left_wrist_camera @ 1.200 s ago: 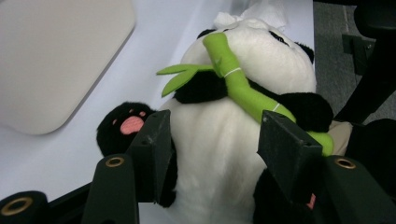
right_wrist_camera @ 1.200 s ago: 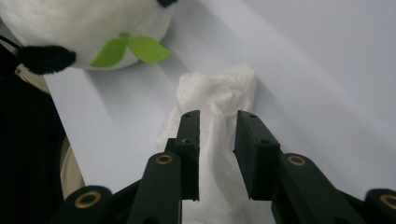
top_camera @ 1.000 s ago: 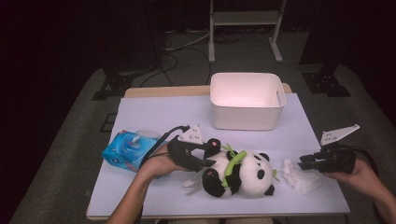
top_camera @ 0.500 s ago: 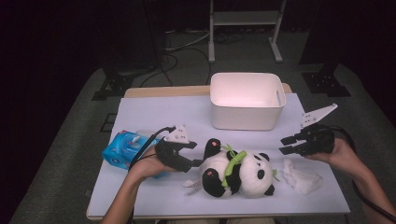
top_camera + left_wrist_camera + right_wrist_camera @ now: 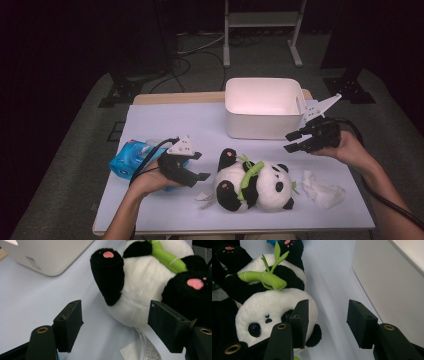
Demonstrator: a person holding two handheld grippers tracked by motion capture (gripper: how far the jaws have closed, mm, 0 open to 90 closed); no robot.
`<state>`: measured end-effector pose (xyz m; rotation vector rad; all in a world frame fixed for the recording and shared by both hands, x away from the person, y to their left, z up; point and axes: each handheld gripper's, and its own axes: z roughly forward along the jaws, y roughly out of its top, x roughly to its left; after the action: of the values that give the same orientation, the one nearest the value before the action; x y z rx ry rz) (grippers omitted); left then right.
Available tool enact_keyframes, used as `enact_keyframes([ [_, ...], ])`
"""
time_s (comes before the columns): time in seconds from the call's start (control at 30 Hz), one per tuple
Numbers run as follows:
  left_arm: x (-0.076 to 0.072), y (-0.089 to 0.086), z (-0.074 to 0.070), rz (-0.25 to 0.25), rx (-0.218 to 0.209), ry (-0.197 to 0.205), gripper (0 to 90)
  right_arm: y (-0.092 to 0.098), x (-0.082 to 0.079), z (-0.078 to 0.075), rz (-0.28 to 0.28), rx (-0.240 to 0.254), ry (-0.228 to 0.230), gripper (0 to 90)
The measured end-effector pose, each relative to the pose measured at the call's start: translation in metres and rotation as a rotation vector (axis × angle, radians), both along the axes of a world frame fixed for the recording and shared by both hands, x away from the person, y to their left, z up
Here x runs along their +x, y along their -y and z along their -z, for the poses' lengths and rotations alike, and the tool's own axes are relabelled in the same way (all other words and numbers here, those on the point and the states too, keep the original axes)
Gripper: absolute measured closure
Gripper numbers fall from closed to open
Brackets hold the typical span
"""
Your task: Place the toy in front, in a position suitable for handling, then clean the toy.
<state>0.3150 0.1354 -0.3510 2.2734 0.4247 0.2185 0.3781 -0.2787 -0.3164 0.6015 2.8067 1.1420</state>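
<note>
both hand-held grippers, left (image 5: 196, 166) and right (image 5: 293, 141), empty, jaws just been opening.

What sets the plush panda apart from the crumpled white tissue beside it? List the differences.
The plush panda is black and white with a green bamboo stalk across its chest; the crumpled white tissue is plain white. The panda is much the larger and is a stuffed, shaped toy lying on its back; the tissue is a small, shapeless wad. Both lie loose on the white table, in front of the white bin, with neither claw touching them.
</note>
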Motion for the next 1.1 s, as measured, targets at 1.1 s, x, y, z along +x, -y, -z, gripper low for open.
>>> enact_keyframes([
  [1.1, 0.0, -0.01, 0.007, -0.028, 0.014, -0.008, 21.1, -0.027, 0.017, -0.011, -0.069, -0.04, 0.016, 47.6],
])
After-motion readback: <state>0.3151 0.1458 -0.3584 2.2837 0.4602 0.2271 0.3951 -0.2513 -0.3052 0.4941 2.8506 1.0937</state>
